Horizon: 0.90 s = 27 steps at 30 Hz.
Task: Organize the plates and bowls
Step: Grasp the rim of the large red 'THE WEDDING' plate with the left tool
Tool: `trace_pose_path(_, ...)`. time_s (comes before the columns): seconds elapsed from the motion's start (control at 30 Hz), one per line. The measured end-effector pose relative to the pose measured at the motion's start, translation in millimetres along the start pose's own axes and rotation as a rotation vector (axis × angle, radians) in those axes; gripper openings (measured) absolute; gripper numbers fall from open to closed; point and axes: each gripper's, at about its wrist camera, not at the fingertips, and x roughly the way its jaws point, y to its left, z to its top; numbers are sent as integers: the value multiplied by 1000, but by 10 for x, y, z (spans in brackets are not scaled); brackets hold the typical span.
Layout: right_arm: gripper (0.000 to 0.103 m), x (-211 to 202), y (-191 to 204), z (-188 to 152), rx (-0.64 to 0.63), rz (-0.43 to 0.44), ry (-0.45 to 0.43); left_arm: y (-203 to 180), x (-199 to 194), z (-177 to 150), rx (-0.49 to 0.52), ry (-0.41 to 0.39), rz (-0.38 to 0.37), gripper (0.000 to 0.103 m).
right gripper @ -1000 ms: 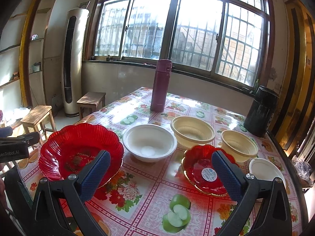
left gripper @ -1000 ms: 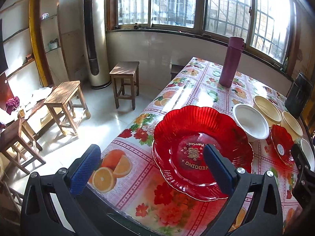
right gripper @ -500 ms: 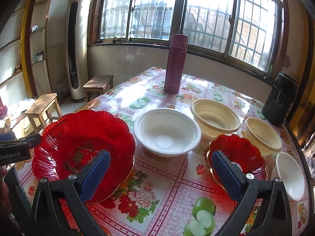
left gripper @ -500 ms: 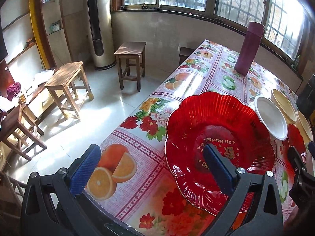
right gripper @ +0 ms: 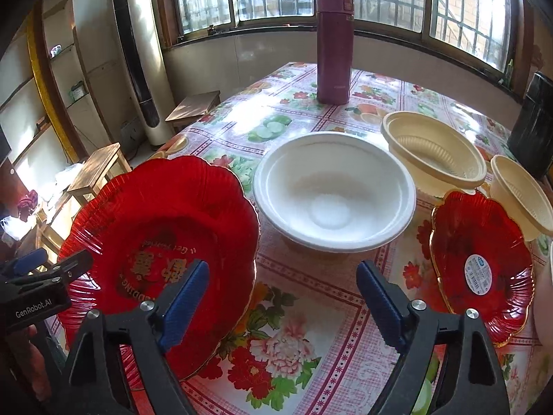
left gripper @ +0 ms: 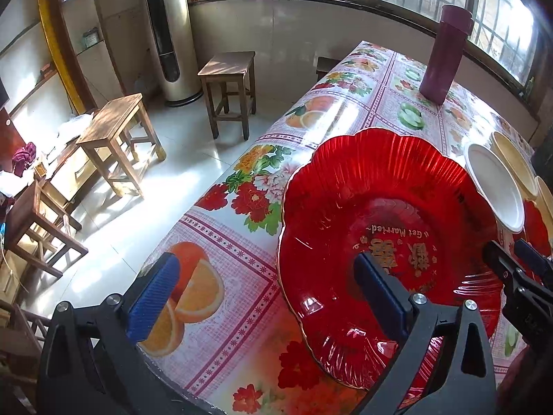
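A large red scalloped plate (left gripper: 373, 207) (right gripper: 155, 214) lies on the flowered tablecloth near the table's left edge. My left gripper (left gripper: 266, 297) is open; its right finger is over the plate's near part, its left finger over the cloth. My right gripper (right gripper: 283, 297) is open and empty, low over the cloth between the large plate and a small red plate (right gripper: 480, 263). A white bowl (right gripper: 335, 190) (left gripper: 494, 183) stands behind. Two cream bowls (right gripper: 435, 152) (right gripper: 522, 197) stand at the right.
A maroon flask (right gripper: 334, 45) (left gripper: 446, 52) stands at the far end by the window. A black kettle (right gripper: 532, 121) is at the far right. The table's left edge (left gripper: 221, 186) drops to the floor with wooden stools (left gripper: 228, 86) and a tower fan (left gripper: 166, 31).
Both grippers moved forward and lower toward the table. The large red plate and white bowl now look closer. Both stayed open.
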Motion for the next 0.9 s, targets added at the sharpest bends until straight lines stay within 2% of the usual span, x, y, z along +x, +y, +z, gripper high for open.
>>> trace_pose_path(0.1, 66, 149, -67, -4, 45, 40, 52, -11, 29, -6, 10, 2, -1, 93)
trace_pose_path(0.2, 57, 238, -74, -24, 68, 73, 87, -42, 64, -10, 23, 14, -7, 75)
trace_pose_path(0.23, 56, 237, -67, -33, 69, 79, 84, -46, 80, -16, 26, 20, -14, 64)
trace_pose_path(0.27, 50, 227, -59, -37, 69, 86, 80, -60, 108, -20, 29, 31, -21, 55)
trace_pose_path(0.4, 30, 205, -17, -44, 65, 119, 71, -97, 128, -31, 45, 32, -19, 46)
trace_pose_path(0.47, 20, 191, 5, -43, 61, 145, 67, -121, 111, -33, 52, 28, -34, 33)
trace_pose_path(0.5, 15, 187, 24, -44, 59, 153, 67, -142, 108, -35, 59, 29, -37, 30)
trace_pose_path(0.57, 12, 168, 64, -61, 49, 157, 65, -195, 113, -50, 74, 35, -44, 23)
trace_pose_path(0.67, 12, 134, 98, -80, 33, 138, 51, -213, 86, -86, 81, 27, -29, 23)
trace_pose_path(0.9, 13, 24, 165, -220, 29, 171, 71, -89, -50, -235, 89, 36, -11, 23)
